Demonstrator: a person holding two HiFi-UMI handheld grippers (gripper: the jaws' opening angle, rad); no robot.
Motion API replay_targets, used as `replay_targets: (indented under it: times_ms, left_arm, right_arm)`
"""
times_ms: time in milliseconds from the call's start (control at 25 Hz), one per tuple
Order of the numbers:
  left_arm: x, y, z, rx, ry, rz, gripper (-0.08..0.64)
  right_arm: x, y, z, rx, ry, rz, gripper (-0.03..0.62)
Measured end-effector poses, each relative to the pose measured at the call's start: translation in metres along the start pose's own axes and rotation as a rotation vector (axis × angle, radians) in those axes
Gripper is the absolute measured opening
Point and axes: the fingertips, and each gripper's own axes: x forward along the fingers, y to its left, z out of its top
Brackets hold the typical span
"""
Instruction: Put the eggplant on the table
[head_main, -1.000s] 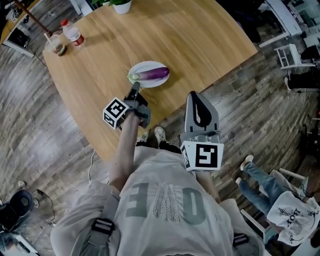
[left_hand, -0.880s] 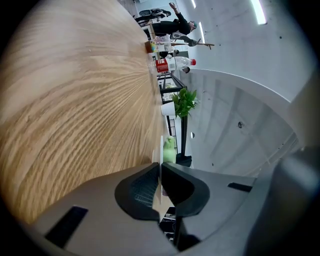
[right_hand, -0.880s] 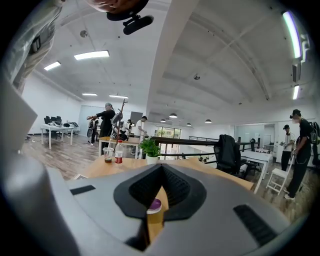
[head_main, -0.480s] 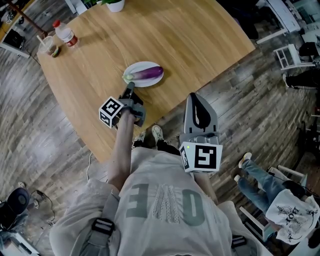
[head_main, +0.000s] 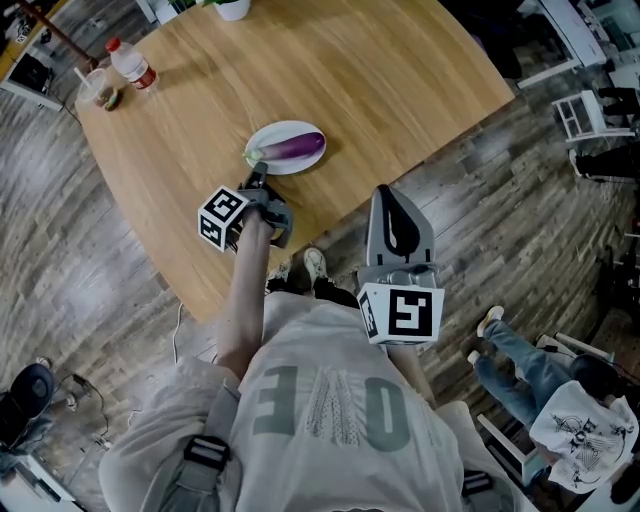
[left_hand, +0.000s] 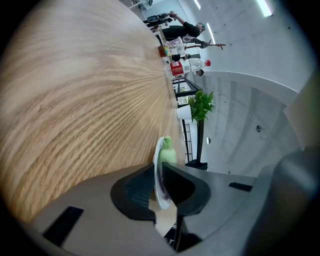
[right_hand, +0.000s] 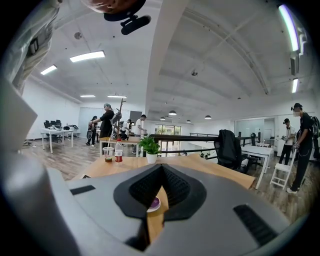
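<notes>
A purple eggplant with a green stem end lies on a white plate on the round wooden table. My left gripper is at the plate's near-left rim, beside the stem. In the left gripper view the plate's rim stands edge-on between the closed jaws, with the green stem just beyond; the left gripper is shut on that rim. My right gripper hangs off the table's near edge, shut and empty. Its own view shows the plate far ahead, below the right gripper.
A plastic bottle and a drink cup stand at the table's far left, and a potted plant at its far edge. White chairs and people are around the room. Wood floor surrounds the table.
My left gripper has sunk a little and tilted at the plate's near rim. The plate, the eggplant and the right gripper have stayed put.
</notes>
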Motion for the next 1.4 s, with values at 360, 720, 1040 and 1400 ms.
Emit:
replay_targets:
  times_ms: [360, 720, 1040, 1400]
  left_arm:
    - [-0.007, -0.011, 0.015, 0.022, -0.148, 0.086, 0.256]
    - [-0.041, -0.028, 0.036, 0.335, -0.3, 0.23, 0.347]
    - [-0.104, -0.219, 0.052, 1.288, -0.655, -0.071, 0.35]
    - [-0.195, -0.359, -0.003, 1.825, -0.866, -0.285, 0.347]
  right_arm:
    - [-0.001, -0.006, 0.004, 0.007, -0.012, -0.006, 0.017]
    - [0.0, -0.004, 0.007, 0.012, -0.026, 0.011, 0.017]
    - [0.006, 0.001, 0.022, 0.011, -0.053, 0.026, 0.017]
    - [0.021, 0.024, 0.079, 0.02, -0.238, 0.121, 0.017]
